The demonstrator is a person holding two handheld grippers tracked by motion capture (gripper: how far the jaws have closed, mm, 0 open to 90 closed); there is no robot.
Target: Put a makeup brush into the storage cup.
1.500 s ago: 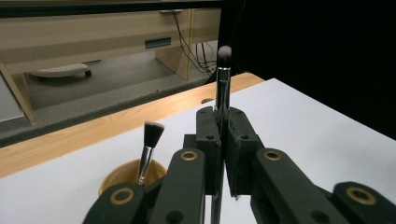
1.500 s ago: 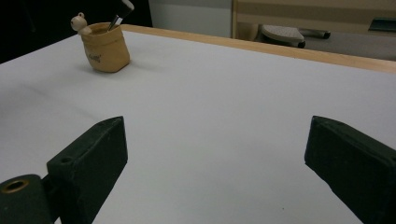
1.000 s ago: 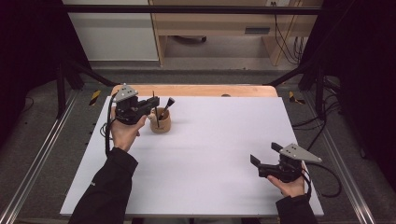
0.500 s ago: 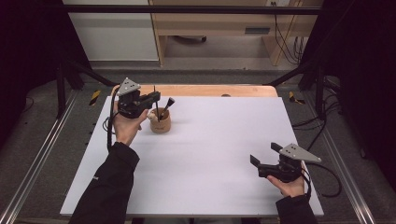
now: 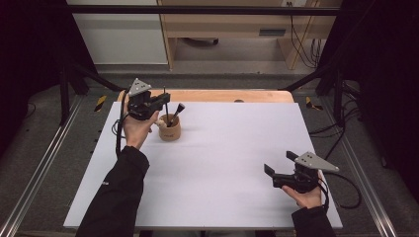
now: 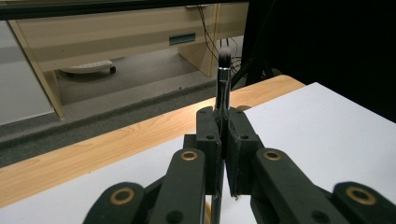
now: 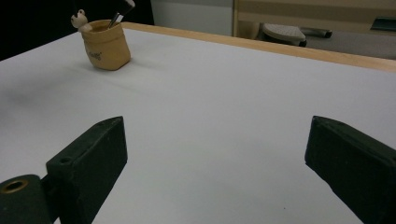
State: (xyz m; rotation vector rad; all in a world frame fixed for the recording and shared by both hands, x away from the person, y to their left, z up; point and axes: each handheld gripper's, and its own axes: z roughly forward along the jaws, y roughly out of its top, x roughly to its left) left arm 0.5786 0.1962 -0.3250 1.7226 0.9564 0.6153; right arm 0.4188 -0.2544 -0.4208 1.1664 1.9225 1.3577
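Brush [image 6: 222,88] stands upright, clamped in left tool [image 6: 223,140].

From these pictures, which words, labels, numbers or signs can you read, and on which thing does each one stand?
None can be read.
Small tan round brush holder: a short dark print on its side, too small and blurred to read.
White table cover, black makeup brush and both grippers: no text seen.

Left hand-held gripper [image 5: 160,101] raised, jaws clamped together; right hand-held gripper [image 5: 279,165] low, jaws wide apart.
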